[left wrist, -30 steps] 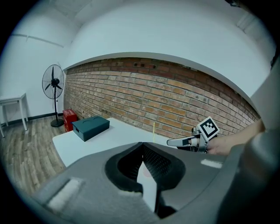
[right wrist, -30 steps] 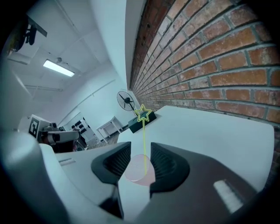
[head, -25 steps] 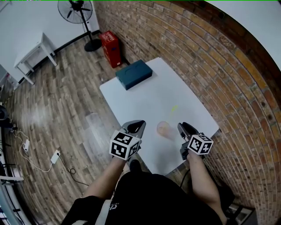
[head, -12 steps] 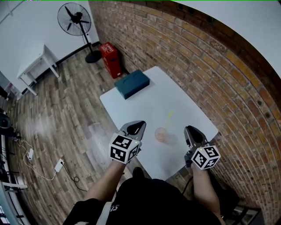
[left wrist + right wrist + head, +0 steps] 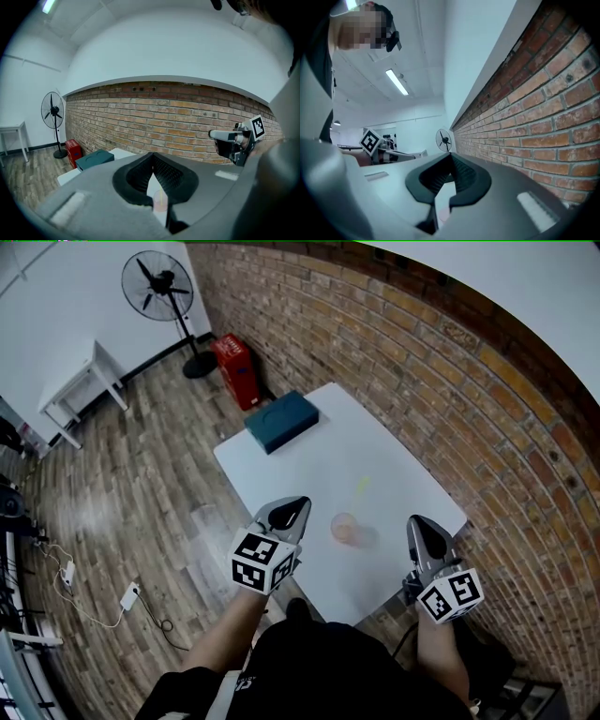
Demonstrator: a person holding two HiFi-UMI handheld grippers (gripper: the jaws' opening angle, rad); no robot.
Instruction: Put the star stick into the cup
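Note:
On the white table (image 5: pixel 309 465) stands a translucent pink cup (image 5: pixel 345 529). A yellow-green star shape (image 5: pixel 361 486) shows just beyond it. In the left gripper view a thin yellow stick shows inside the cup (image 5: pixel 160 202). My left gripper (image 5: pixel 298 502) hovers left of the cup, its jaws meeting at the tips (image 5: pixel 152 157) on nothing. My right gripper (image 5: pixel 419 521) is raised at the table's near right corner, apart from the cup. Its jaws (image 5: pixel 451 157) have just been closing and are shut with nothing between them.
A teal box (image 5: pixel 281 421) lies at the table's far left corner. A brick wall (image 5: pixel 450 381) runs close along the table's right side. On the wooden floor stand a red crate (image 5: pixel 234 357), a fan (image 5: pixel 157 287) and a small white table (image 5: pixel 70 371).
My right gripper has drawn back from beside the cup toward the near right corner and has risen. Its jaws have closed. The left gripper has lifted slightly. The cup has stayed put.

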